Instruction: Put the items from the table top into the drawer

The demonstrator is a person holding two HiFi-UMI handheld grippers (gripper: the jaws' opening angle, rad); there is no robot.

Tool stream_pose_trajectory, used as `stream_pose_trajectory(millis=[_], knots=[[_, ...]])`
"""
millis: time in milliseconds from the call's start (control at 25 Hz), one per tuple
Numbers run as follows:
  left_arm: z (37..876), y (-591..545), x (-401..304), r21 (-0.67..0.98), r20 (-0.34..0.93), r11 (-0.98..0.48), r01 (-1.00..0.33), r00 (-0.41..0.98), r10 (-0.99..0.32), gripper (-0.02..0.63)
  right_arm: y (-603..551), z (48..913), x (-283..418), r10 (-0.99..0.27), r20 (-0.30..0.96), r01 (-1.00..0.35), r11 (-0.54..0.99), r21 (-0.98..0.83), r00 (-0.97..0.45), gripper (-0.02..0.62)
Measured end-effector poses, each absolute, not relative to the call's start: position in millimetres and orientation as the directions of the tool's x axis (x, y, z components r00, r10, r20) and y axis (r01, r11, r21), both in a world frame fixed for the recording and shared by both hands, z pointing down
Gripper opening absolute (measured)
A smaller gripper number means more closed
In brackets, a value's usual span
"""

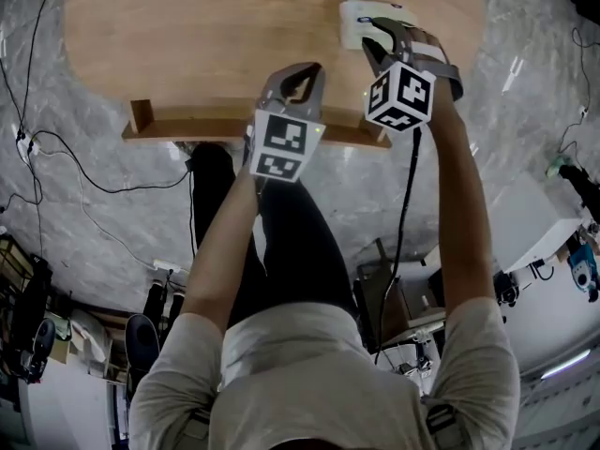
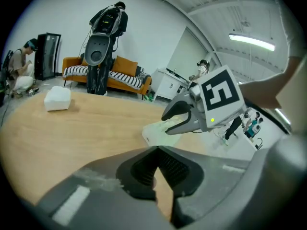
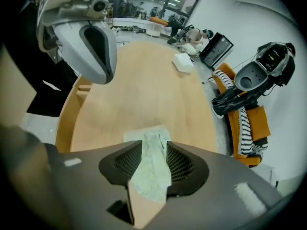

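Looking down, the head view shows the wooden table with the drawer pulled out under its near edge, and both arms reaching over it. The right gripper is down on a pale packet on the table top, but from up here you cannot tell how its jaws sit. The right gripper view shows that: the jaws are wide apart, and the packet sits between them, resting on the table. The left gripper is by the table's front edge, near the right one, and its own view shows its jaws closed together with nothing in them. Only the two gripper views show a white block at the far end of the table.
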State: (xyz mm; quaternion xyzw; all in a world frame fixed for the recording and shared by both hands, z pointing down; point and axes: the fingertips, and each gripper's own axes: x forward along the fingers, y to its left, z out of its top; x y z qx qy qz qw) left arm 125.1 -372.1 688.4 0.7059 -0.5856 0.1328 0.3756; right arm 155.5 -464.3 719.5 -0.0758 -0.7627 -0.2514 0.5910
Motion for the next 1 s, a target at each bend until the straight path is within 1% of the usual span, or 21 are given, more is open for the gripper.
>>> stream_pose_trajectory(millis=[120, 160, 200, 240, 280, 520, 760, 1000], knots=[[686, -369, 126, 0.389, 0.627, -0.019, -0.921, 0.280, -0.727, 0.020, -467, 732, 156, -0.199, 0.947, 0.467, 0.832, 0.299, -0.252, 0.176], [686, -368, 125, 0.393, 0.626, -0.017, -0.919, 0.281, -0.727, 0.020, -468, 737, 155, -0.212, 0.947, 0.487, 0.818, 0.308, -0.243, 0.159], [687, -367, 123, 0.396, 0.626, -0.013, -0.918, 0.280, -0.728, 0.020, -469, 740, 153, -0.228, 0.944, 0.505, 0.801, 0.322, -0.240, 0.075], [688, -365, 121, 0.398, 0.627, -0.008, -0.917, 0.279, -0.728, 0.020, -468, 740, 150, -0.242, 0.940, 0.521, 0.785, 0.336, -0.242, 0.034], [689, -363, 119, 0.399, 0.628, -0.003, -0.917, 0.276, -0.728, 0.020, -465, 740, 148, -0.247, 0.937, 0.531, 0.774, 0.343, -0.245, 0.012], [692, -349, 95, 0.401, 0.632, 0.047, -0.915, 0.239, -0.737, 0.020, -438, 726, 122, -0.193, 0.937, 0.496, 0.807, 0.320, -0.291, 0.008], [696, -321, 71, 0.408, 0.645, 0.113, -0.906, 0.199, -0.738, 0.020, -400, 704, 75, -0.099, 0.909, 0.370, 0.892, 0.261, -0.404, 0.008], [697, -274, 34, 0.394, 0.669, 0.203, -0.896, 0.128, -0.732, 0.020, -343, 691, 33, -0.001, 0.883, 0.327, 0.929, 0.175, -0.469, 0.008]])
